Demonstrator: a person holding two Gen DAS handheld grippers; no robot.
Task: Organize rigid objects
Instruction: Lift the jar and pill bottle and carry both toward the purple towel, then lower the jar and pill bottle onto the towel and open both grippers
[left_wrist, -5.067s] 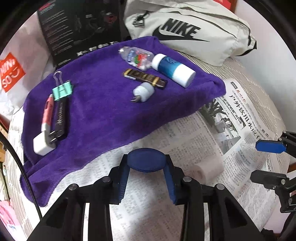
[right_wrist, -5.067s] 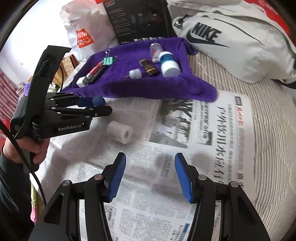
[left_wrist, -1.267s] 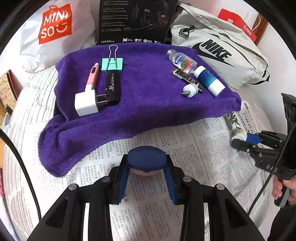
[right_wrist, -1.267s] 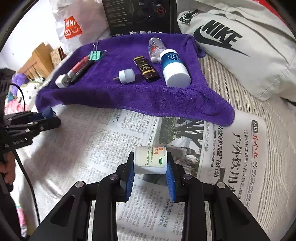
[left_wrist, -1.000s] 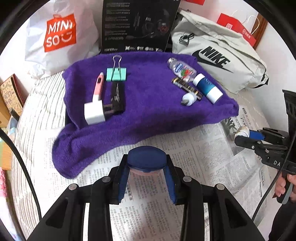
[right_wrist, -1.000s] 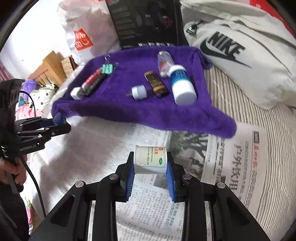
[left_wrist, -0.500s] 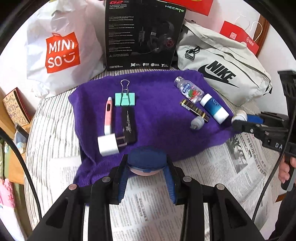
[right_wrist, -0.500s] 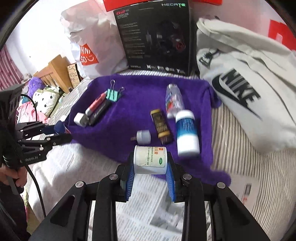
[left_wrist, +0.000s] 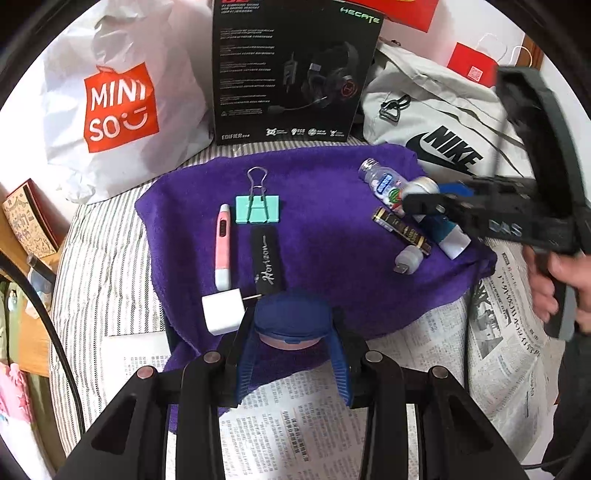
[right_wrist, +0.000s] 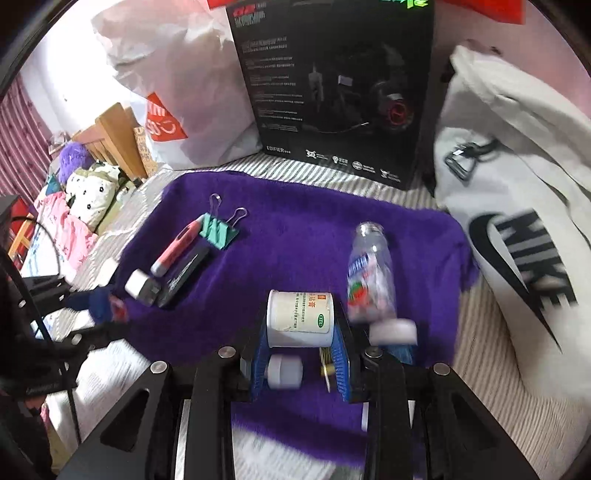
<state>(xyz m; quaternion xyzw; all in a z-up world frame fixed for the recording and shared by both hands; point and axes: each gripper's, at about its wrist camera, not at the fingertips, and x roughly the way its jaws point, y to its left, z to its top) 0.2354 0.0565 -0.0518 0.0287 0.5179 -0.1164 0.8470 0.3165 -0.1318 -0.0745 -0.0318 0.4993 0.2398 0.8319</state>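
- On the bed, over the purple towel: two carry-and-place moves under way at once, judging by the loads.
- Left gripper closed on a blue-lidded round tub, held low at the towel's near edge, just beside the white plug.
- Right gripper closed on a white labelled jar, carried on its side above the right-hand row of things.
- Already lined up on the towel: pink pen, green binder clip, black case on the left; clear bottle, brown-and-gold stick, small white cap and blue-and-white tube on the right.
- Next move, most likely: set each container down in a free patch of towel and only then open the jaws; bare purple in the middle looks the roomiest spot.
- Care needed with the jar: round and lying sideways, so apt to roll unless stood on its base or laid against a neighbour.
- Care needed with the tub: close to the plug, so a nudge could knock that row askew.
- Hard to make out: right wrist view smeared by motion, so the things below the jar are mere blurs of white, gold and blue.
- Hidden: most of the tub behind the left jaws; part of the blue-and-white tube behind the right gripper in the left wrist view.
- Cut off: newspaper and the person's hand at the frame edge.
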